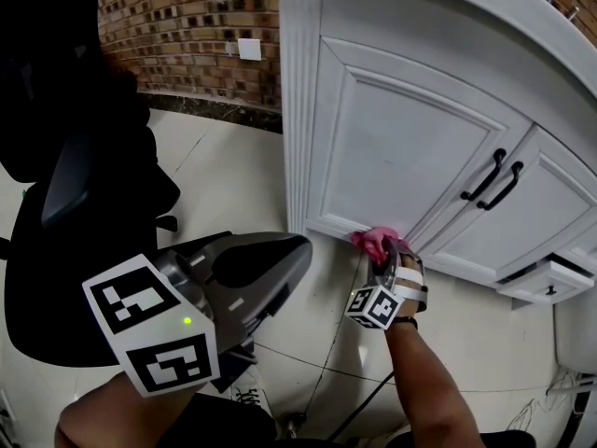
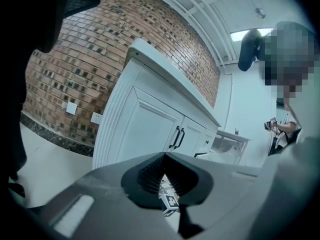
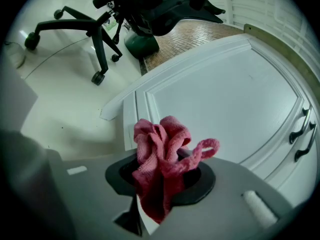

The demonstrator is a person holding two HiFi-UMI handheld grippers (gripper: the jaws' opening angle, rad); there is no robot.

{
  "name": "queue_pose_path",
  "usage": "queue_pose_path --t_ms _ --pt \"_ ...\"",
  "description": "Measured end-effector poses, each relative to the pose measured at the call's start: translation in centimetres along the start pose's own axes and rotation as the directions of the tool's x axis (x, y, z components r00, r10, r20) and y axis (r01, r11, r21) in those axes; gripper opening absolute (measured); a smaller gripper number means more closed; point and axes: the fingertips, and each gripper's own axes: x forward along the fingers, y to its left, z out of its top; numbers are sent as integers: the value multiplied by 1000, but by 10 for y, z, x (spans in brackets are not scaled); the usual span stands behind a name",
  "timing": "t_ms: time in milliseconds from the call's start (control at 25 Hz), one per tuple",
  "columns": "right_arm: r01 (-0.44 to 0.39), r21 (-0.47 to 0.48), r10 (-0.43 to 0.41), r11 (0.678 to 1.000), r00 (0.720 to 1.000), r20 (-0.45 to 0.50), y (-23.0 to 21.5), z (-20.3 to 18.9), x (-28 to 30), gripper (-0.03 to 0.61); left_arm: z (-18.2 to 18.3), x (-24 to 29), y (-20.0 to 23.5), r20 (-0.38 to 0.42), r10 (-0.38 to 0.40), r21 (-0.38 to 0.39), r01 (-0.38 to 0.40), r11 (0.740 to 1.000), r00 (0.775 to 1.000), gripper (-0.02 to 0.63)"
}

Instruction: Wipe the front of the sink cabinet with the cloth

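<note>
While against the cabinet door (image 3: 225, 94), cloth (image 3: 161, 154) in jaws of right gripper (image 3: 162, 181).

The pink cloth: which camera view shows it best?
The right gripper view: the pink cloth fills the centre, bunched between the right gripper's shut jaws. The head view shows only a small bunch at the cabinet door's lower edge. The left gripper view misses it.

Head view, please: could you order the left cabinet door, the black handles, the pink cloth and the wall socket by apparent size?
1. left cabinet door
2. black handles and pink cloth, which look about alike
3. wall socket, smallest, though it sits farther from the camera
</note>
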Motion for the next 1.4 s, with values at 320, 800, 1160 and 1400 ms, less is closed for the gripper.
queue_pose_path --t_ms 320,800,1160,1400 --pt "-38 -46 37 998 999 -21 13 -3 4 126 2 -5 0 12 -4 -5 4 1000 1000 5" --pt "-147 -150 129 978 984 -122 24 -8 6 126 12 -14 -5 61 10 16 -11 1000 998 4" --pt "-193 63 192 979 981 14 -23 40 -29 124 13 -23 0 77 31 54 -35 998 997 5" --pt "22 167 -69 986 958 279 -148 140 -93 125 25 -32 -6 117 36 115 -49 992 992 5"
